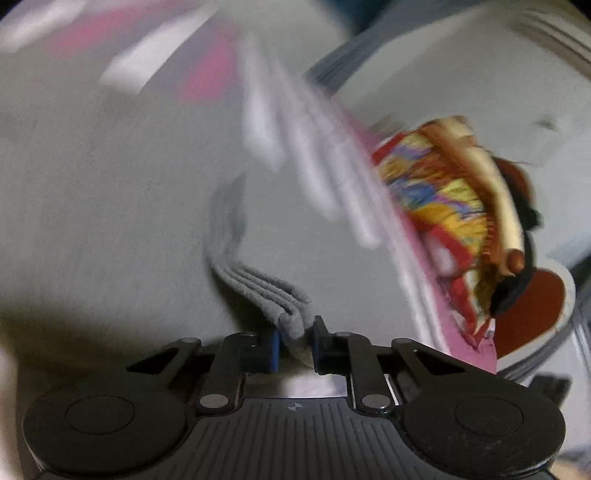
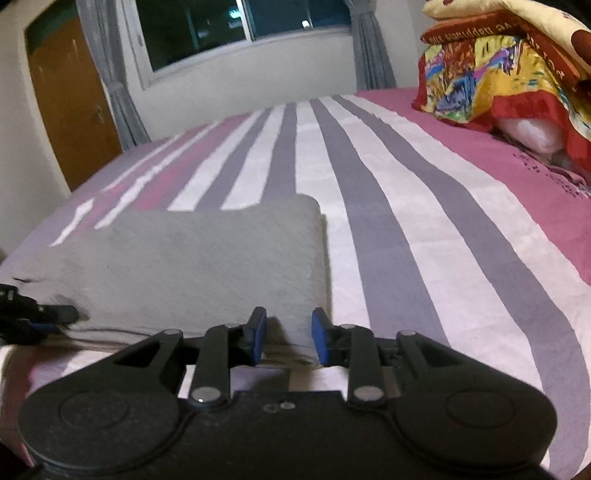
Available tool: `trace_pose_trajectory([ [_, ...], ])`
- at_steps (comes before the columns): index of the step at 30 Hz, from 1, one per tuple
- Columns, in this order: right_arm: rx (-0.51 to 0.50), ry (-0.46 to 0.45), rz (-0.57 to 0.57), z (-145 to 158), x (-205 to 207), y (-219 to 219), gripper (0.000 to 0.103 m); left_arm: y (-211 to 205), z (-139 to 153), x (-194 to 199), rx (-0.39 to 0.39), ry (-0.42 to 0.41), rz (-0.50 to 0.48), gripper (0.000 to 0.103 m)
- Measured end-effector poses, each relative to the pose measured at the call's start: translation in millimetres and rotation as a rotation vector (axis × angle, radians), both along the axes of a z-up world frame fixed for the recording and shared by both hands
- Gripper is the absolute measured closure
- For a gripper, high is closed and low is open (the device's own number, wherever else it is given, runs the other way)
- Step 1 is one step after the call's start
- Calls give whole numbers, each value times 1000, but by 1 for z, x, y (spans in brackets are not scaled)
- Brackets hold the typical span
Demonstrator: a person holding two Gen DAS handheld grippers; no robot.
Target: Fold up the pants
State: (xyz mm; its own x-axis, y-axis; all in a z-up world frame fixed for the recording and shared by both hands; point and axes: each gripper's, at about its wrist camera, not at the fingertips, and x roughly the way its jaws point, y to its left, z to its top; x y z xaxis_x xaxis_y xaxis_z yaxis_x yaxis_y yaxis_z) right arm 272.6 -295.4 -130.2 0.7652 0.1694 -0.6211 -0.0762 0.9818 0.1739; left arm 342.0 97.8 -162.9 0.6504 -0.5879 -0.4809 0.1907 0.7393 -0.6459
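The grey pants (image 2: pixel 207 258) lie folded into a thick rectangle on the striped bed. In the left wrist view my left gripper (image 1: pixel 294 343) is shut on a bunched stack of grey pant edges (image 1: pixel 280 299), with grey fabric filling most of that blurred view. My right gripper (image 2: pixel 289 338) is open and empty at the near right corner of the folded pants, fingers either side of the edge without pinching it. The left gripper also shows in the right wrist view (image 2: pixel 55 314), at the pants' near left edge.
The bed sheet (image 2: pixel 406 192) has white, grey and pink stripes. A colourful pile of bedding and pillows (image 2: pixel 498 74) sits at the far right of the bed. A window (image 2: pixel 240 26), curtains and a wooden door (image 2: pixel 70 99) stand beyond the bed.
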Motion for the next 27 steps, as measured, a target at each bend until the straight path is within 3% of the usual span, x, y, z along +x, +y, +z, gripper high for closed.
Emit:
trace_pose_trajectory([
  [3, 18, -40, 25, 2, -9, 0, 81, 0, 13, -15, 72, -81, -19, 87],
  [6, -50, -8, 44, -16, -7, 9, 81, -3, -10, -8, 166, 17, -48, 87],
  [9, -69, -22, 45, -11, -5, 15, 79, 5, -10, -9, 103, 19, -22, 81],
  [11, -55, -37, 55, -8, -1, 12, 80, 7, -7, -8, 113, -1, -12, 67],
  [16, -59, -11, 53, -8, 29, 3, 79, 21, -4, 15, 98, -7, 13, 59],
  [27, -53, 81, 37, -6, 141, 4, 74, 9, -12, 120, 132, 62, 50, 57],
])
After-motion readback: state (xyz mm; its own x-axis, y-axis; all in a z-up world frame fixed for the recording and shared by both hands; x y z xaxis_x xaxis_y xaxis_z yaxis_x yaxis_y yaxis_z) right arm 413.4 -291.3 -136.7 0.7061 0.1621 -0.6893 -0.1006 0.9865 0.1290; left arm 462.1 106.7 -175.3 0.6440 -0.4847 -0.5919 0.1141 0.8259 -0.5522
